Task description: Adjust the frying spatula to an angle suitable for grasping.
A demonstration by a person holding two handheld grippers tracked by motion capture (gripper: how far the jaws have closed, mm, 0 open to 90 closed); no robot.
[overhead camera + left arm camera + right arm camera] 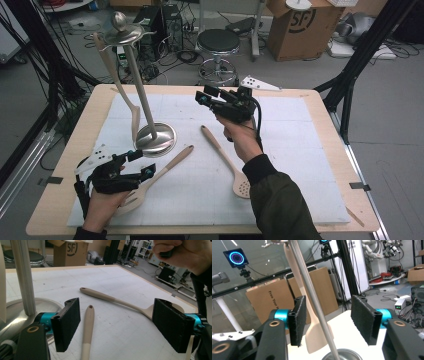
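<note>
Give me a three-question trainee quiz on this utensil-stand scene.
1. How many utensils lie flat on the mat?
2. True or false: a utensil already hangs from the metal stand.
3. The left gripper is: A) shut on a handle, B) open above the slotted turner, C) gripping the stand.

Key:
1. Two: the slotted turner and the slotted spoon.
2. True: the hanging spatula.
3. B; the right gripper is open too.

I am holding the right gripper [210, 96] raised over the white mat [300, 150], jaws parted and pointing toward the metal stand [145, 95], where one beige utensil [117, 85] is hanging. My left gripper [132, 165] is resting low, jaws apart, over the slotted spatula [150, 182]; the perforated spoon [227, 162] is lying between my hands.
</note>
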